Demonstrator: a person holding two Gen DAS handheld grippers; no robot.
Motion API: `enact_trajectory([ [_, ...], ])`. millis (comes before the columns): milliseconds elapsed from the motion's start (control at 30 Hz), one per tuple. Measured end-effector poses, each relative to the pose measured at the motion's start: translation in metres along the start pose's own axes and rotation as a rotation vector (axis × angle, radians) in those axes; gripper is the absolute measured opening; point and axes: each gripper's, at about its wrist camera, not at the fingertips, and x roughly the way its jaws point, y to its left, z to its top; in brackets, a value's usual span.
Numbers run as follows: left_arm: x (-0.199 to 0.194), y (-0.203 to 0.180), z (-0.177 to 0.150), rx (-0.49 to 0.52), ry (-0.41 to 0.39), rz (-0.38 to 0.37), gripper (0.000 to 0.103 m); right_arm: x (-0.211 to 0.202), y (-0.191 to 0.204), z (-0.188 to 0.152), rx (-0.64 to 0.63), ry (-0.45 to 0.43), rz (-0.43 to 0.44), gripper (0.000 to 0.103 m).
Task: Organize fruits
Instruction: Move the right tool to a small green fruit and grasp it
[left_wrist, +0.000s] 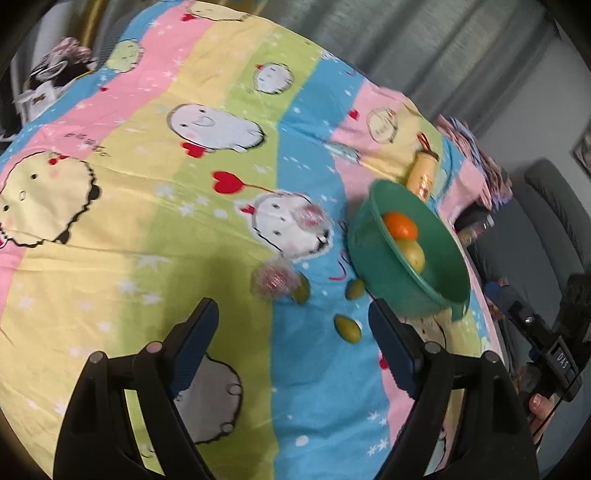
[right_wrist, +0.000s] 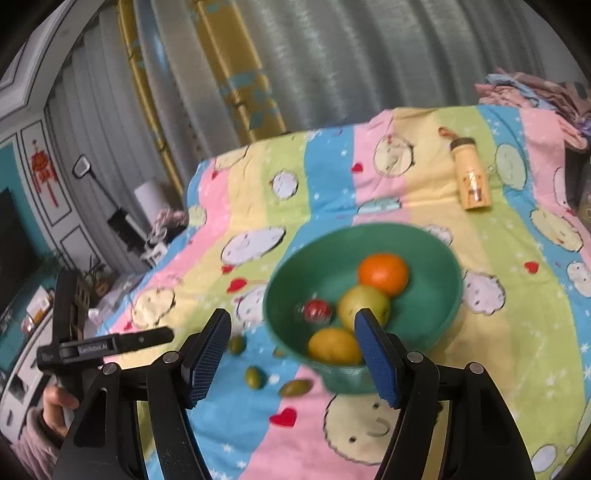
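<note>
The green bowl sat on a bed covered with a striped cartoon-print sheet. Inside it lay an orange toward 1 o'clock, a yellow-green fruit touching it just below, a yellow fruit at the near rim at 6 o'clock, and a small red foil-wrapped ball at 9 o'clock.

Outside the bowl, three small green fruits rested on the sheet at about 7 to 8 o'clock from it in the right wrist view: one nearest the left pad, one lower, and one just beside the bowl's base. From the left wrist view, two pink netted balls lay on the sheet at 9 o'clock of the bowl, one farther and one nearer, the nearer one touching a green fruit.

A cream bottle lay on its side well beyond the bowl at 1 o'clock.

The right gripper hovered over the bowl's near edge, its jaws parted wide and holding nothing. The left gripper hung above the sheet near the loose green fruits, its jaws likewise spread wide and empty.
</note>
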Motion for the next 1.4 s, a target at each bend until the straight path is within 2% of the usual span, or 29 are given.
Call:
enact_trajectory([
  [233, 0.018, -0.026, -0.017, 0.12, 0.03, 0.008, 0.078, 0.017, 0.006, -0.023, -0.028, 0.1, 0.033, 0.07],
  [367, 0.026, -0.037, -0.024, 0.18, 0.038, -0.017, 0.078, 0.026, 0.012, -0.03, -0.072, 0.154, 0.052, 0.07],
  [433, 0.031, -0.041, -0.026, 0.205, 0.048, -0.029, 0.071, 0.033, 0.013, -0.035, -0.093, 0.19, 0.035, 0.07],
  [533, 0.041, -0.051, -0.029, 0.25, 0.066, -0.036, 0.069, 0.043, 0.014, -0.043, -0.135, 0.248, 0.009, 0.07],
  [867, 0.068, -0.062, -0.028, 0.272, 0.104, -0.05, 0.064, 0.064, 0.01, -0.054, -0.14, 0.309, 0.004, 0.06],
  [1033, 0.081, -0.062, -0.026, 0.244, 0.132, -0.034, 0.054, 0.071, 0.012, -0.056, -0.16, 0.325, -0.016, 0.056],
  [1100, 0.087, -0.062, -0.027, 0.231, 0.145, -0.016, 0.053, 0.071, 0.013, -0.056, -0.159, 0.323, -0.012, 0.056],
  [1167, 0.088, -0.064, -0.028, 0.24, 0.13, 0.015, 0.045, 0.073, 0.014, -0.057, -0.16, 0.324, -0.014, 0.056],
  [1233, 0.088, -0.062, -0.027, 0.24, 0.124, 0.04, 0.029, 0.074, 0.015, -0.057, -0.16, 0.323, -0.012, 0.056],
  [1300, 0.088, -0.056, -0.026, 0.228, 0.117, 0.061, 0.021, 0.075, 0.016, -0.058, -0.162, 0.324, -0.009, 0.056],
  [1400, 0.084, -0.048, -0.024, 0.199, 0.11, 0.062, 0.02, 0.078, 0.015, -0.057, -0.155, 0.323, -0.007, 0.056],
])
